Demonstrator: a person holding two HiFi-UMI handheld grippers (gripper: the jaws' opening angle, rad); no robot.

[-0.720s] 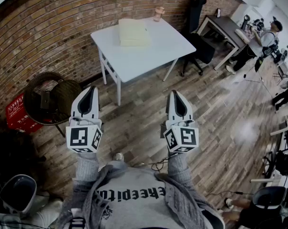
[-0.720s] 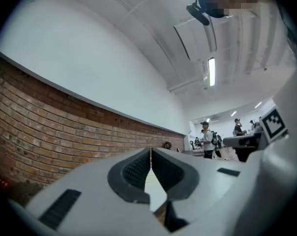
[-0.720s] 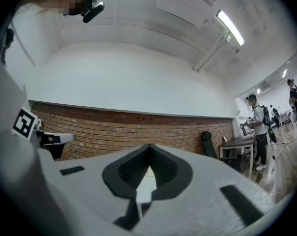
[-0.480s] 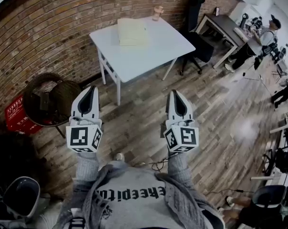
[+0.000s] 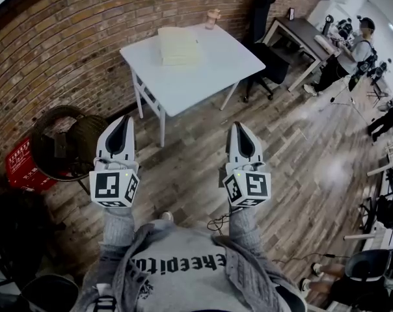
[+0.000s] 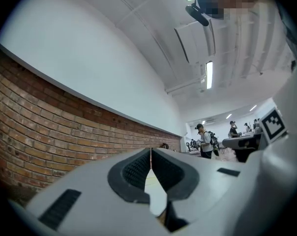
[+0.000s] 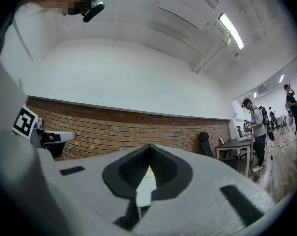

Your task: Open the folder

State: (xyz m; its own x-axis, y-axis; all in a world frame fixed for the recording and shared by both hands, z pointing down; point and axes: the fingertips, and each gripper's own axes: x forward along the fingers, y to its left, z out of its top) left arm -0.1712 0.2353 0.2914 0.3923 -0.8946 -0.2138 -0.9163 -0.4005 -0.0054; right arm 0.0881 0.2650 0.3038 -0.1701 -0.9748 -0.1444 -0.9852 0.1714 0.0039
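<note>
Lot: room with white table, folder unopened, both grippers empty.

Brick wall (image 5: 66,38) behind; plank floor (image 5: 300,148) bare between person and table, ample room for walking in. White table (image 5: 209,70) set cornerwise, near corner and long front edge unobstructed; black office chair (image 5: 268,38) beside its right end, round wicker chair (image 5: 66,138) well apart at left. Left gripper (image 5: 121,121) and right gripper (image 5: 239,127) held level, side by side, each clenched with pads together on nothing. Cream folder (image 5: 177,45) flat and closed on the table's far half, near the wall-side edge, well apart from both grippers. Small cup (image 5: 212,18) at the far corner, near the folder. Judged status: nothing of the task done; approach, cover grasp and lifting open all remaining.
</note>
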